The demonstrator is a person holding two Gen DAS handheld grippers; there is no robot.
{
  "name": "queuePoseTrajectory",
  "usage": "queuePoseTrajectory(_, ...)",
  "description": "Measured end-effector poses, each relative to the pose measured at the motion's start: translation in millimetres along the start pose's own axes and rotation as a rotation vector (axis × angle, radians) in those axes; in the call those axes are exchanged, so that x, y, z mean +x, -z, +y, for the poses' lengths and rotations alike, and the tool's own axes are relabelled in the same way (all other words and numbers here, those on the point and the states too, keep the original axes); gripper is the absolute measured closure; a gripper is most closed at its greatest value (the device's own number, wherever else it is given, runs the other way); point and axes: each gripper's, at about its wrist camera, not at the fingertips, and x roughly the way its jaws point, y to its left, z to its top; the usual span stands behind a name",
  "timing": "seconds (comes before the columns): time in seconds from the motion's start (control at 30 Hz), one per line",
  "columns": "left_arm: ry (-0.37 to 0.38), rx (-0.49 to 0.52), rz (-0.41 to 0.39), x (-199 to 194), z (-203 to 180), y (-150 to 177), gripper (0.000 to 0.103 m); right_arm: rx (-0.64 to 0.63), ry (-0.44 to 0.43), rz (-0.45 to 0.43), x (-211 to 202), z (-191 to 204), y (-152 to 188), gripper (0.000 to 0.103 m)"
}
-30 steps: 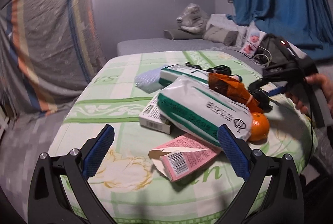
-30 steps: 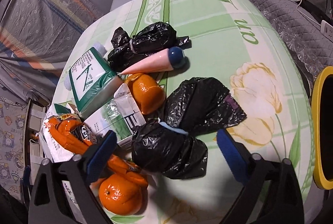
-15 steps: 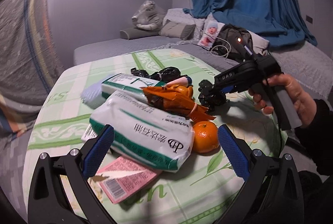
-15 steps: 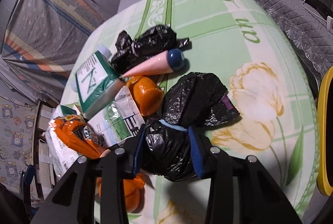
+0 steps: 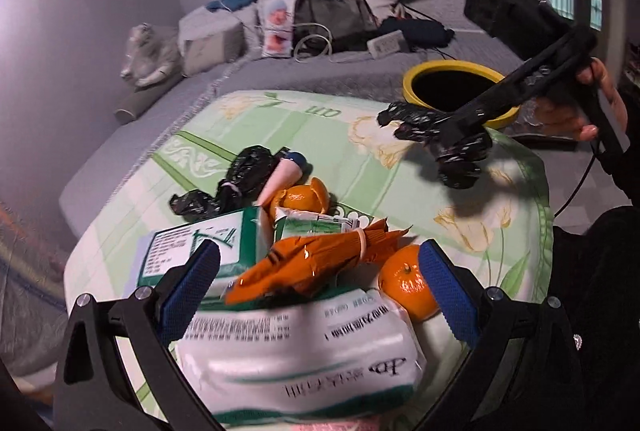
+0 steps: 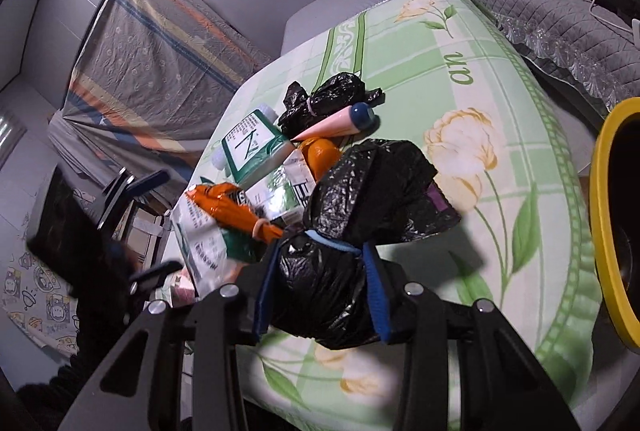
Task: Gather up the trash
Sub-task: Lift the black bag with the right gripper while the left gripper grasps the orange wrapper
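My right gripper [image 6: 320,291] is shut on a knotted black trash bag [image 6: 368,199], lifted off the table; in the left wrist view the same black bag [image 5: 440,143] hangs from the right gripper [image 5: 460,147] in front of a yellow-rimmed bin [image 5: 452,71]. My left gripper [image 5: 316,291] stands open over the pile: an orange wrapper [image 5: 316,263], a white-and-green pack [image 5: 296,363] and a whole tangerine [image 5: 408,291]. The yellow bin rim [image 6: 608,219] shows at the right of the right wrist view.
On the green flowered tablecloth [image 5: 352,139] lie a second black bag [image 5: 240,179], a pink tube with a blue cap [image 5: 284,175], tangerine peel [image 5: 304,195] and a green-white box [image 5: 192,247]. A grey bed with bags and cables lies behind. A person's hand [image 5: 600,103] holds the right gripper.
The right gripper closed on the black bag and lifted it toward the bin. The left gripper swung right and forward over the pile, rolling as it went.
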Motion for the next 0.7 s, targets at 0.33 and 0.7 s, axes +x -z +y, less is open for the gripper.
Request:
queuePoseTrajectory(0.33, 0.168, 0.089, 0.154, 48.3, 13.5, -7.9, 0.008, 0.018, -0.007, -0.044, -26.7, -18.3, 14.3, 0.065)
queuePoseTrajectory(0.7, 0.220, 0.088, 0.233, 73.4, 20.5, -3.8, 0.042, 0.050, -0.025, -0.055, -29.9, -28.6, 17.3, 0.065)
